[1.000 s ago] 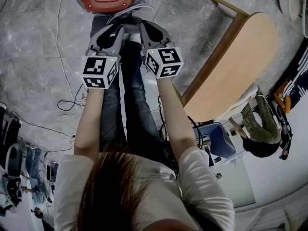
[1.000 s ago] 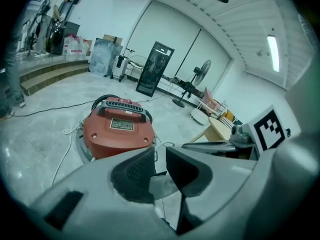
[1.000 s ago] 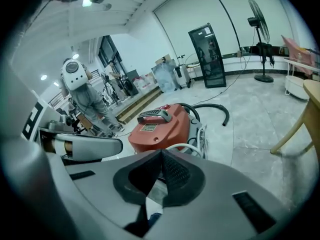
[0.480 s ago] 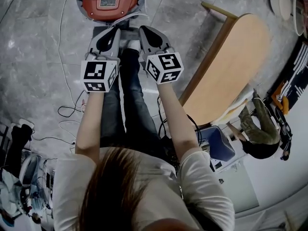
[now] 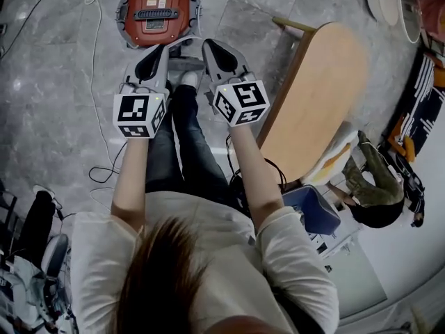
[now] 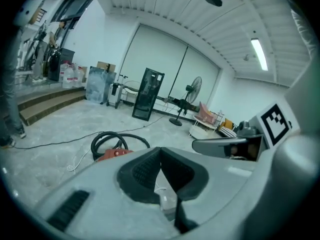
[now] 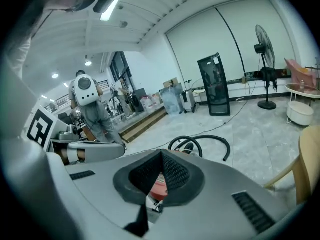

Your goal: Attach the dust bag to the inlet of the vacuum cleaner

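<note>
My left tongs (image 5: pixel 162 50) and right tongs (image 5: pixel 208 46) are both pressed together, pinching nothing, near the red vacuum cleaner (image 5: pixel 158 9).

Count: two grippers – left gripper (image 5: pixel 164 49), right gripper (image 5: pixel 208 46). One red vacuum cleaner (image 5: pixel 157 9), one black hose (image 7: pixel 215 137), one wooden table (image 5: pixel 316 96), one standing fan (image 7: pixel 263 39) – plus one black cabinet (image 6: pixel 148 94).

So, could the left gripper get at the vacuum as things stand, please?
Probably, once lowered: the vacuum sits on the floor just ahead of the left gripper, nothing between them. Its jaws are shut and would need opening.
</note>
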`<control>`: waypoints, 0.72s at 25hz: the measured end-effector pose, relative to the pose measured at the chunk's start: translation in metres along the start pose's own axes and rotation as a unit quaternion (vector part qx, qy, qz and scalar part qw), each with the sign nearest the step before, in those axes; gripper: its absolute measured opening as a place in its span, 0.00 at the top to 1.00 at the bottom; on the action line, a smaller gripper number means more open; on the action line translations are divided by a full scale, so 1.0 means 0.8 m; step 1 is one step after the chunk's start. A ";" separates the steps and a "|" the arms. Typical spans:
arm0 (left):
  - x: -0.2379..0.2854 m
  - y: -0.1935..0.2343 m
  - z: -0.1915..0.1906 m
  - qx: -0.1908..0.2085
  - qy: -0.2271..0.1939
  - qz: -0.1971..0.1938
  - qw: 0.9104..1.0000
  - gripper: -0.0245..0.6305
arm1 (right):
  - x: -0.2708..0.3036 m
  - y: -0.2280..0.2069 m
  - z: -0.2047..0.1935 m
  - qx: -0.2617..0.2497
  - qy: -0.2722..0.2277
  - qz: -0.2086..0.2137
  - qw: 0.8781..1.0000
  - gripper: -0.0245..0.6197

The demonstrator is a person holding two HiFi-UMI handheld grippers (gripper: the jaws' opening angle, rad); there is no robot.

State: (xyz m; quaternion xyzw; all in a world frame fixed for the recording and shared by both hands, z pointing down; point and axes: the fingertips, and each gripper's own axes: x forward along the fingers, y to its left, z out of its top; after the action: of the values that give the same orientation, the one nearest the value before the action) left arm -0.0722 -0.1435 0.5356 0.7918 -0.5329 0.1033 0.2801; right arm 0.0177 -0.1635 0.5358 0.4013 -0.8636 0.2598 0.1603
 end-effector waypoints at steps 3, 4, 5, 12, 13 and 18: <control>-0.015 -0.010 0.040 0.013 -0.018 -0.008 1.000 0.93 | -0.019 0.007 0.037 0.002 -0.020 -0.001 1.000 0.96; -0.022 -0.014 0.050 0.017 -0.021 -0.011 1.000 0.93 | -0.027 0.011 0.047 0.000 -0.023 -0.002 1.000 0.96; -0.029 -0.018 0.060 0.019 -0.024 -0.013 0.999 0.93 | -0.035 0.016 0.057 -0.004 -0.024 -0.002 1.000 0.96; -0.078 -0.043 0.128 0.045 -0.049 -0.028 0.997 0.93 | -0.091 0.051 0.137 -0.026 -0.051 0.008 0.998 0.96; -0.085 -0.047 0.135 0.044 -0.053 -0.029 0.997 0.93 | -0.100 0.055 0.146 -0.026 -0.056 0.009 0.998 0.96; -0.118 -0.064 0.164 0.039 -0.069 -0.029 0.996 0.93 | -0.147 0.068 0.186 -0.031 -0.089 0.009 0.996 0.96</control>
State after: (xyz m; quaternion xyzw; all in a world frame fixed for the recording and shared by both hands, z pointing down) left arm -0.0824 -0.1280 0.3675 0.8224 -0.5232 0.0610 0.2150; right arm 0.0391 -0.1481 0.3406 0.4102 -0.8855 0.1978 0.0927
